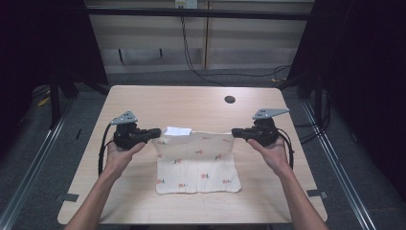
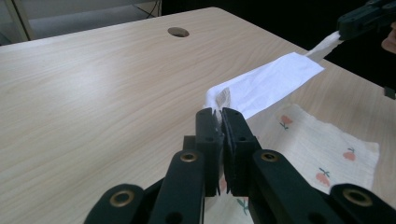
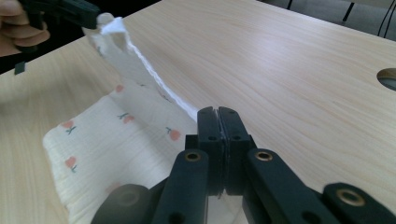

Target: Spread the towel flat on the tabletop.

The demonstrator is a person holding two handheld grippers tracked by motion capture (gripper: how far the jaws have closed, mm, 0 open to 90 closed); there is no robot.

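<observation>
1. The cloth (image 1: 197, 163), a cream square printed with small orange fruit, lies on the wooden bench (image 1: 143, 103) between the two hands. Its near half rests flat, while its far edge is lifted clear of the wood.
2. The left gripper (image 1: 154, 133) has its jaws clamped on the far left corner; in the left gripper view the fabric (image 2: 261, 86) bunches right at the black tips.
3. The right gripper (image 1: 235, 132) has its jaws pinched on the far right corner, and the right gripper view shows the hem (image 3: 144, 74) running taut from its tips to the other gripper.
4. Handling, as I judge it: light, thin and quite limp. It sags and creases wherever it is unsupported, so it will not keep a shape by itself. The weave looks slightly crinkled, which should give the jaws good purchase, and nothing about it is fragile.
5. The corners are the best places to hold, as now. Both must stay level and evenly tensioned, or the lifted edge will droop in the middle.
6. The lifted edge runs left to right across the bench, parallel to the person. The cloth is nearly square, slightly wider than deep, with its plain white underside turned up along the raised strip.
</observation>
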